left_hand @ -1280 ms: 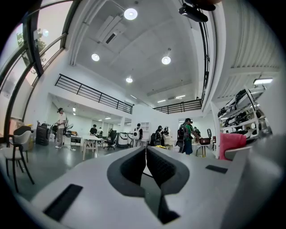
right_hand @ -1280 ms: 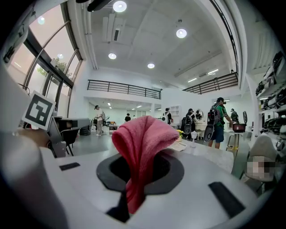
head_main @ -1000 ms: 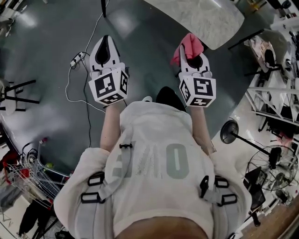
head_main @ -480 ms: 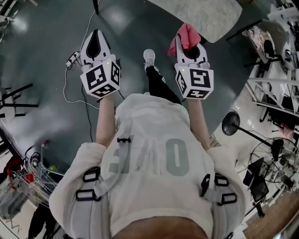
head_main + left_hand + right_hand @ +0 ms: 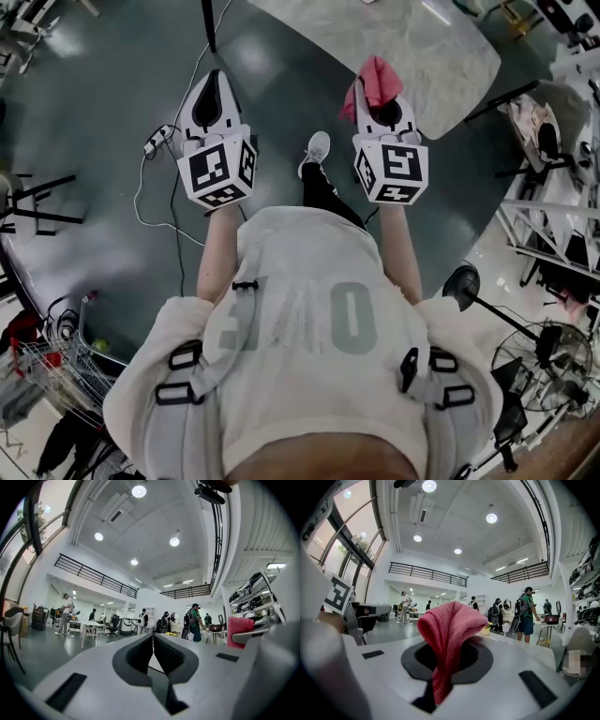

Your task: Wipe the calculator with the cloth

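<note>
Cloth point(image 5: 449, 620), pink, pinched in right gripper point(image 5: 451, 645); bunched fold standing above the jaws, narrow end trailing back through the slot. Left gripper point(image 5: 153, 639) closed, pads together, nothing between. Both grippers held level, side by side ahead of the chest, well apart. Marble-look tabletop point(image 5: 431, 47) just beyond the right gripper. Power strip point(image 5: 157, 122) on dark floor point(image 5: 94, 112) near the left gripper.

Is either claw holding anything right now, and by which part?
Right claw pinches the pink cloth by a bunched fold; the rest pokes out past the tips. Left claw is shut, empty.
</note>
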Available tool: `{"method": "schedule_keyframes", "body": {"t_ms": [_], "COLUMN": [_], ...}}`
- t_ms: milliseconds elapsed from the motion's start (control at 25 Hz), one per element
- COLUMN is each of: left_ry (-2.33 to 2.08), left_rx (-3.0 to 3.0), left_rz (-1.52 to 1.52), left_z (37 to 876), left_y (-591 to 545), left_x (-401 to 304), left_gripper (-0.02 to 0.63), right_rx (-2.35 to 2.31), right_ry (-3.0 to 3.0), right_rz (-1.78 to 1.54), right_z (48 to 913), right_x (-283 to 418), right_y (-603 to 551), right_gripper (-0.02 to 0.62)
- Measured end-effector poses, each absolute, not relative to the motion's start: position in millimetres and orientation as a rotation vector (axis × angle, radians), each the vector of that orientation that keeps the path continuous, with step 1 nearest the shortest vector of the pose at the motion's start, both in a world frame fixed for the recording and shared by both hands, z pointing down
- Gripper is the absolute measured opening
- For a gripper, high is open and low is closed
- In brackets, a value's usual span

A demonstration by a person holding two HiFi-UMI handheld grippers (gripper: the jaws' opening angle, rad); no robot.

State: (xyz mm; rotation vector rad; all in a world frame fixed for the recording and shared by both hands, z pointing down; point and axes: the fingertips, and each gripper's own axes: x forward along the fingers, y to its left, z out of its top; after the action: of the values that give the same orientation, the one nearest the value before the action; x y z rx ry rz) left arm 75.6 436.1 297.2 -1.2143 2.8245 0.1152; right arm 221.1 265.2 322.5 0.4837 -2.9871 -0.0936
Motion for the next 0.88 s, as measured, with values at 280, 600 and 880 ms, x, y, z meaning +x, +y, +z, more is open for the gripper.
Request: {"method": "schedule_keyframes", "body": {"t_ms": [280, 600, 880], "left_ry": [2.869, 2.851, 2.839], "left_rx": [-1.171, -1.214, -1.311], "left_rz": [0.113, 0.092, 0.075], "left_z": [289.2, 268.3, 269.1], "left_y": [369.9, 249.6, 146.8], "left_x": [11.4, -84.4, -134.7], "left_gripper": [0.021, 0.023, 0.023], "right_rx": [0.401, 0.393, 0.431], "right_ry": [-2.997, -2.983, -2.936], "right_rz": [-0.026, -0.024, 0.048], "right_z": [315.1, 301.7, 312.9], "right_x": [142.5, 43.6, -1.5], "right_y": [192.3, 82.0, -6.7], "right_gripper": [0.054, 0.054, 0.054]}}
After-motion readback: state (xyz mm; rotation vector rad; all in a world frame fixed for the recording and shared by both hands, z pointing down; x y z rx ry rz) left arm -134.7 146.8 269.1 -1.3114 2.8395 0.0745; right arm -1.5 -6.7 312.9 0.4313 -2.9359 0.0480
